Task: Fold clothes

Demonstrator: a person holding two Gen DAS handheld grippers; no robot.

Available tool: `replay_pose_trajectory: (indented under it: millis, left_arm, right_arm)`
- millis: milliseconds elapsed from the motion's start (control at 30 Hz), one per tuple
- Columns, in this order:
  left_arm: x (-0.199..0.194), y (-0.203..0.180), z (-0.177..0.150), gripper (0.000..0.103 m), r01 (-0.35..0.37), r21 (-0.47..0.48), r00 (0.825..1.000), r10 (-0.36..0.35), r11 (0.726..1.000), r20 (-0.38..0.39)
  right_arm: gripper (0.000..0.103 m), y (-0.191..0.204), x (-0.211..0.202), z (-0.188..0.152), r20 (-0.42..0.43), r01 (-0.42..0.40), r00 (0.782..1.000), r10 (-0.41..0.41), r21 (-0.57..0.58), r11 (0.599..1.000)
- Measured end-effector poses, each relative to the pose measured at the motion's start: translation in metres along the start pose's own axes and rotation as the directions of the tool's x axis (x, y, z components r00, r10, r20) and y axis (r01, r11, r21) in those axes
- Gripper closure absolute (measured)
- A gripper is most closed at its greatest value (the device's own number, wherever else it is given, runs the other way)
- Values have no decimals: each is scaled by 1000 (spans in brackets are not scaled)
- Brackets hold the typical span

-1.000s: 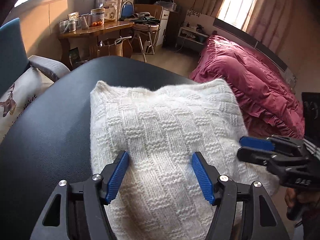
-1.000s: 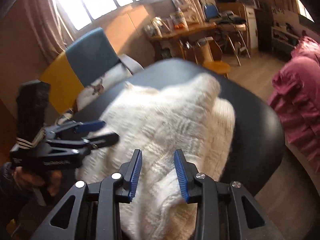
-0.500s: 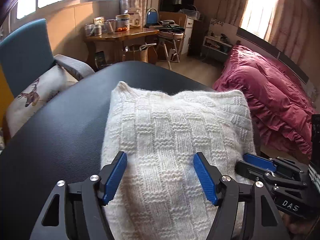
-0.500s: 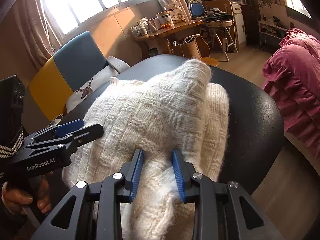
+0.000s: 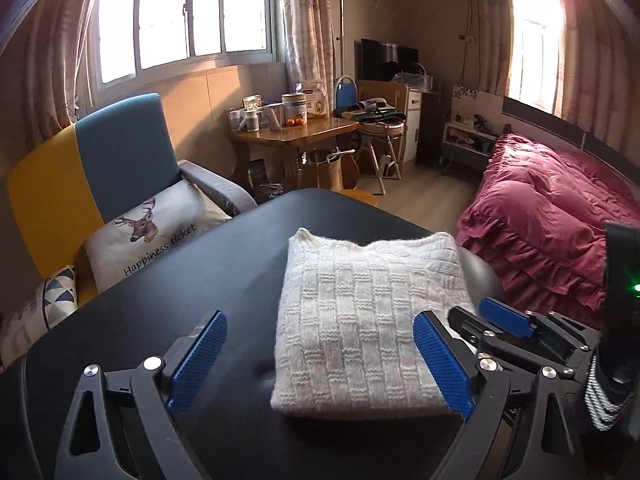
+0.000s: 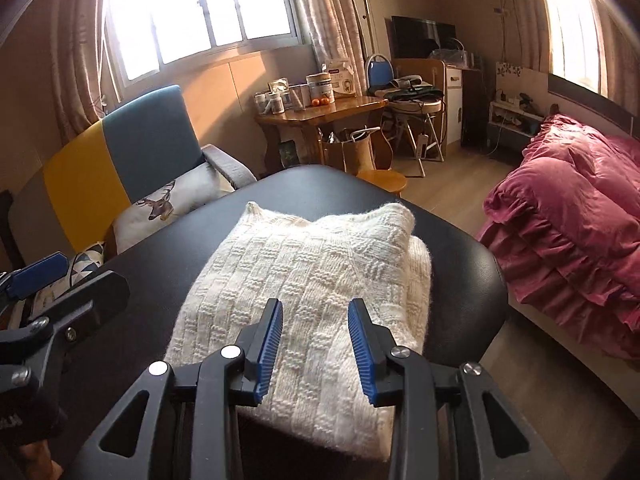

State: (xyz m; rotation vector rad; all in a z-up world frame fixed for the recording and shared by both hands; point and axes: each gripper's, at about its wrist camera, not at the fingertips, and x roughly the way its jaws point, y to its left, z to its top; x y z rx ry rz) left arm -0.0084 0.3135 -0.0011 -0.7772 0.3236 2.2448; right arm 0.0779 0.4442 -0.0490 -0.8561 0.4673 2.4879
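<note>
Both claws lifted back off folded sweater (image 5: 372, 320) | left claw (image 5: 320, 364) spread | right claw (image 6: 316, 348) released, spread

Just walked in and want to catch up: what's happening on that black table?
A person holds a two-finger tool in each hand over a cream knit sweater, which lies folded into a neat rectangle on the black table. The left tool and right tool are both open, holding nothing.

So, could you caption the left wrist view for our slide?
Folded white knit sweater on black table, both grippers open.
</note>
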Motion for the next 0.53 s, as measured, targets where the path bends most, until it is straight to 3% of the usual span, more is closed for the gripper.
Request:
replay_pose_trajectory:
  millis: [133,467,533]
  left_arm:
    - [-25,8,-3,8,52,-66,998,-51,996,26]
    - [-53,6,8,4,118,-77,991,-113,990,66]
    - [-53,6,7,4,103,-79,993,-98,992,64]
  right_arm:
    - [69,10,-4,-6,-12,-41,999,40,-25,999]
    - [69,22,5,-20,-69,-75,995,69,-82,994]
    - [69,20,6,-21,-75,-69,995,64,-75,995]
